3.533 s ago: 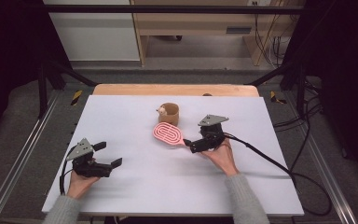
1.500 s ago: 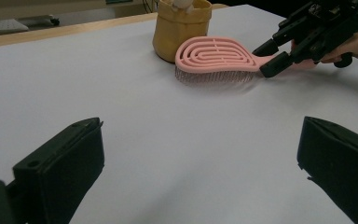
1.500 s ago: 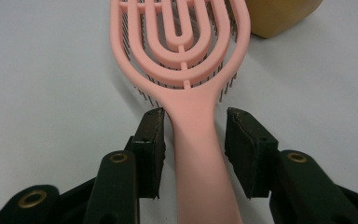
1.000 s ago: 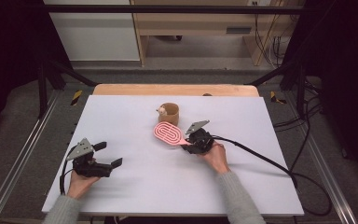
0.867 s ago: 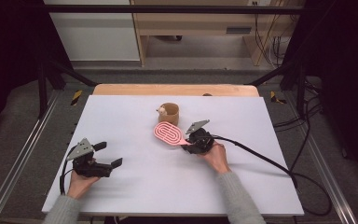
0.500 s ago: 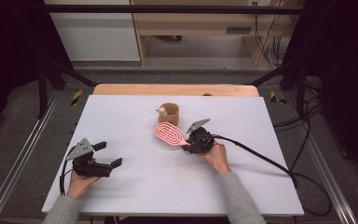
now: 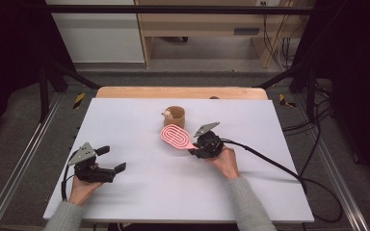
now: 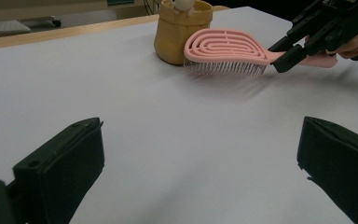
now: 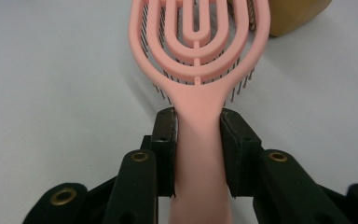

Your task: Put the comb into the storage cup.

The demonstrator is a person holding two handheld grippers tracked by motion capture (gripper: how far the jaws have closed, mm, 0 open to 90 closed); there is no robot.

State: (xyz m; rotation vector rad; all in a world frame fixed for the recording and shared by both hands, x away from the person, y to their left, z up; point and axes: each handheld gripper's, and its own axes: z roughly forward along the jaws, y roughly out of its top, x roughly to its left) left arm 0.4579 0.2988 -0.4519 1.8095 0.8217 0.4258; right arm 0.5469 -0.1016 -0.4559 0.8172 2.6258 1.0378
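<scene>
Since a few sec ago the right tool (image 7: 196,147) slid left along the pink brush (image 7: 175,137), jaws now clamped on its handle; brush near the tan cup (image 7: 174,114), mid counter (image 7: 139,192), prob ready to lift. Left tool (image 7: 112,160) idle, jaws wide, empty.

The high view looks forward and down from above the person's side onto the whole white rectangular table (image 7: 139,202). The left gripper view sits low near the tabletop, facing across it toward the pink plastic vented hairbrush (image 8: 226,46) and tan cylindrical cup (image 8: 177,32) farther off. The right gripper view looks along that brush's handle from very close (image 9: 198,154). All three views share the brush and cup.
</scene>
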